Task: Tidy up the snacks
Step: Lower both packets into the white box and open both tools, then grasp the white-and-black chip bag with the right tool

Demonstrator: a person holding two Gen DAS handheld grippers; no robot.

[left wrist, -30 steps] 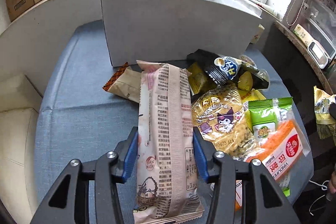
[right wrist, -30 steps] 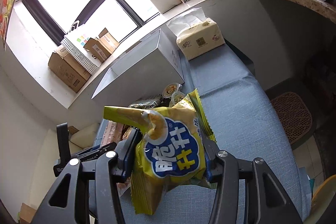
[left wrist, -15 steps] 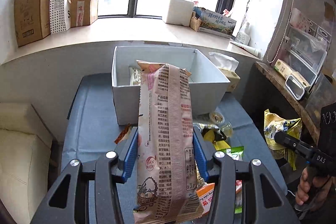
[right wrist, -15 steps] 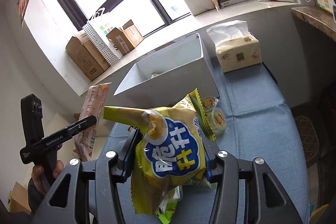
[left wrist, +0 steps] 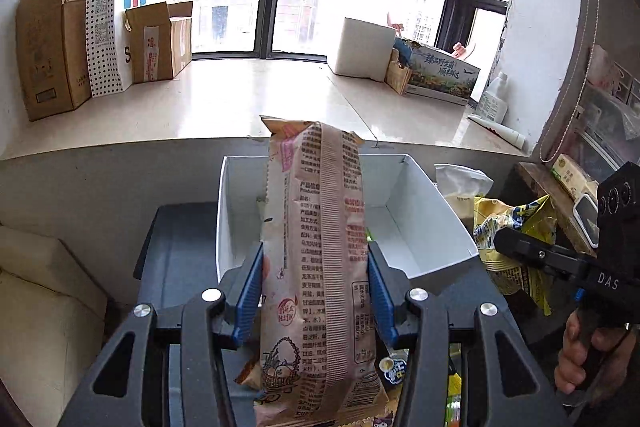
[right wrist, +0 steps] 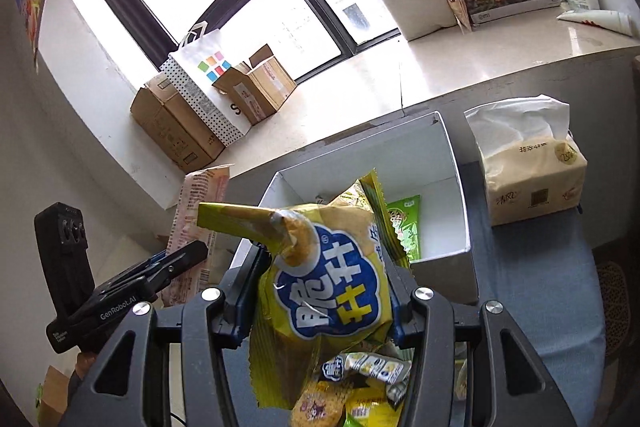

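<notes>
The blue table (right wrist: 560,307) carries a white box (right wrist: 460,187) that is open at the top and stands against the grey wall below the window sill (left wrist: 200,107). Inside the box a green snack pack (right wrist: 408,227) lies on the floor near the near wall. Just right of the box stands a beige tissue pack (right wrist: 532,179) with white tissue coming out on top. The left gripper (left wrist: 316,291) pinches a long pink-beige snack bag (left wrist: 316,227) between its blue pads (left wrist: 250,291); the bag stands upright, has a ribbed seam down its middle and small printed text, and it is held in the air in front of the box, with its top end over the box opening in this view. The right gripper (right wrist: 320,291) is pressed on a yellow chip bag (right wrist: 328,299) with a blue and white cloud logo; its top corner is folded and twisted, and it hangs above the near edge of the box. Below it more small snack packs (right wrist: 360,379) lie in a heap on the table.
</notes>
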